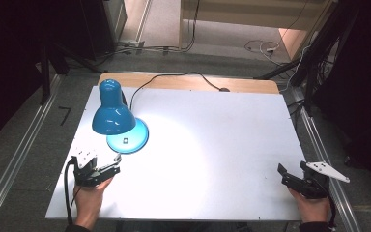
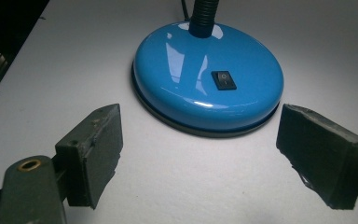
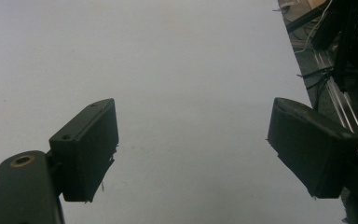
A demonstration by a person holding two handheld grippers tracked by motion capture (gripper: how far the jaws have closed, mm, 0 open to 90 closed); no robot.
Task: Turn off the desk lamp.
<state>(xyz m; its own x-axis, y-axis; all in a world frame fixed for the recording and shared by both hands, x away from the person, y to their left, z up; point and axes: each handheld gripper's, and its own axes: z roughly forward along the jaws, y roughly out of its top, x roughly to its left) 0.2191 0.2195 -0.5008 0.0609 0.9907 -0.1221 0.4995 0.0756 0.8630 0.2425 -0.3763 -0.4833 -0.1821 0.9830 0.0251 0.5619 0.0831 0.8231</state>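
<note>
- A white table (image 1: 212, 145) is seen from above, with a wooden strip along its far edge.
- A blue desk lamp (image 1: 112, 113) is placed on the table's left part, toward the near side; its shade (image 1: 110, 118) is turned downward over its round base (image 1: 134, 137), and light is cast on the table surface to the right of it.
- A black cord (image 1: 174, 77) is run from the lamp across the far edge of the table.
- In the left gripper view, the lamp base (image 2: 207, 77) is shown straight ahead, with a black rocker switch (image 2: 224, 80) set in its top and a black flexible neck (image 2: 204, 16) rising from its far side.
- The left gripper (image 1: 113, 164) is held just in front of the base, near it but apart from it; its jaws are spread wide and nothing is grasped.
- In the left gripper view, that gripper (image 2: 200, 154) is seen with the base lying beyond the gap between its jaws.
- The right gripper (image 1: 290, 175) is held at the table's near right corner, well apart from the lamp.
- In the right gripper view, that gripper (image 3: 193, 149) is released, jaws spread over bare table, with the table's right edge and dark cables beyond it.
</note>
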